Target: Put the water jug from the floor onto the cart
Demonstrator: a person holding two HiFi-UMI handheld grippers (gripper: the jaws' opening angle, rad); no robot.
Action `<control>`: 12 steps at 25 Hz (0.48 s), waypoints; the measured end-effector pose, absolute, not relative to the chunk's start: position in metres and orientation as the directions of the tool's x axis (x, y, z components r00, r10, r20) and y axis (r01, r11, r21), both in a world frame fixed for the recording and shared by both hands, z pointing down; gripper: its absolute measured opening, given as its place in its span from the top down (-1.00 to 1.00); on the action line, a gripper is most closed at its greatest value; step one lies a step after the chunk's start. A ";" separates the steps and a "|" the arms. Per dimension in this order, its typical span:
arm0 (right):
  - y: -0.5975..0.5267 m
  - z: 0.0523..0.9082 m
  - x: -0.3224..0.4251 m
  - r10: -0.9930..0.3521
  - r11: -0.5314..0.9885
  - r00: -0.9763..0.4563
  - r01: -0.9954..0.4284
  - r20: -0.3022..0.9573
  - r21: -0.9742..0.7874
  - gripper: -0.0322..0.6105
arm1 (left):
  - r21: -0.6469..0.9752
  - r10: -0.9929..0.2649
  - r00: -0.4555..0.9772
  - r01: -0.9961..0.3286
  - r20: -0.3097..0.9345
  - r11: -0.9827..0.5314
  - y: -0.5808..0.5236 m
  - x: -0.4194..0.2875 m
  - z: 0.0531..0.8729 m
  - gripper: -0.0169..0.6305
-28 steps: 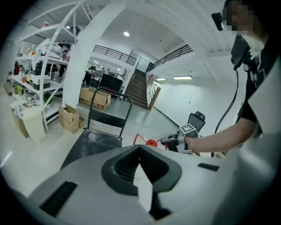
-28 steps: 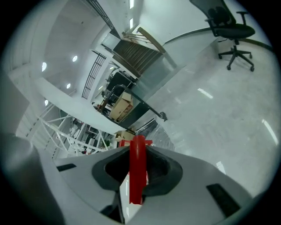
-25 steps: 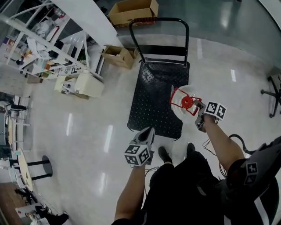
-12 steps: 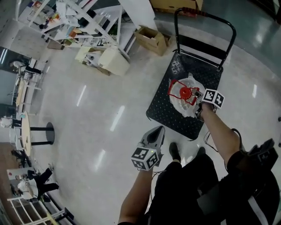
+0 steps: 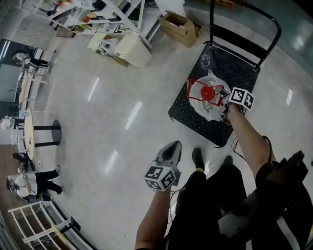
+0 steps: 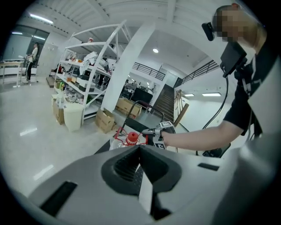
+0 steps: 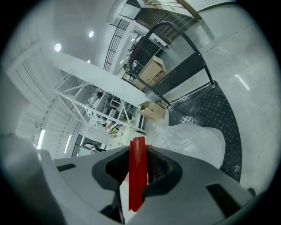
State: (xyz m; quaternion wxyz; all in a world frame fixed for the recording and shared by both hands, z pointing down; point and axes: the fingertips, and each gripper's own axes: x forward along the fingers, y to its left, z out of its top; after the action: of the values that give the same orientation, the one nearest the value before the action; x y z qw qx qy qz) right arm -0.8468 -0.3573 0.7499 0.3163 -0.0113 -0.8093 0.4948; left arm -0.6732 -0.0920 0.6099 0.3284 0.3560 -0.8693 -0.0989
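Observation:
The clear water jug (image 5: 209, 100) with a red cap and red carry handle (image 7: 137, 167) sits over the middle of the black cart deck (image 5: 193, 110). Whether it rests on the deck I cannot tell. My right gripper (image 5: 224, 100) is shut on that red handle, which stands upright between its jaws (image 7: 137, 165), with the jug's clear body (image 7: 193, 138) just beyond. My left gripper (image 5: 174, 146) hangs over the bare floor left of the cart's near end, jaws shut together and holding nothing (image 6: 140, 151). From there the jug (image 6: 129, 139) shows ahead.
The cart's black push handle (image 5: 247, 12) rises at its far end. Cardboard boxes (image 5: 182, 25), a cream bin (image 5: 133, 50) and white shelving (image 5: 105, 10) stand at the back left. A round-footed stand (image 5: 46, 133) is at the left. The person's shoes (image 5: 198, 158) are beside the cart's near end.
The right gripper carried the jug from the cart's near right edge inward over the middle of the deck. The left gripper stayed low beside the cart with its jaws shut.

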 end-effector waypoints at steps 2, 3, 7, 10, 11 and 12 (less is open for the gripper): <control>-0.372 0.755 -0.832 0.301 0.512 -0.803 -0.319 0.515 -0.797 0.67 | 0.411 -0.695 -0.520 -0.564 0.497 0.716 -0.095 -0.670 0.611 0.95; -0.380 0.758 -0.825 0.284 0.513 -0.803 -0.334 0.523 -0.791 0.67 | 0.412 -0.699 -0.515 -0.569 0.495 0.711 -0.096 -0.669 0.611 0.94; -0.421 0.770 -0.802 0.211 0.462 -0.806 -0.416 0.552 -0.783 0.67 | 0.415 -0.715 -0.492 -0.589 0.496 0.693 -0.112 -0.666 0.609 0.94; -0.433 0.780 -0.791 0.225 0.434 -0.790 -0.443 0.570 -0.785 0.67 | 0.421 -0.731 -0.468 -0.607 0.497 0.674 -0.129 -0.659 0.608 0.94; -0.433 0.782 -0.789 0.231 0.438 -0.788 -0.439 0.570 -0.784 0.67 | 0.422 -0.735 -0.461 -0.611 0.498 0.669 -0.134 -0.656 0.609 0.94; -0.434 0.784 -0.788 0.232 0.447 -0.788 -0.434 0.570 -0.782 0.67 | 0.423 -0.738 -0.454 -0.615 0.500 0.666 -0.139 -0.653 0.609 0.94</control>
State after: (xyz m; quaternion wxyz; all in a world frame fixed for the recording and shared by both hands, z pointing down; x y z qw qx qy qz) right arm -0.7876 -0.4343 0.7837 0.3190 0.0639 -0.7886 0.5219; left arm -0.6531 -0.1387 0.6095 0.3374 0.3987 -0.8479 -0.0910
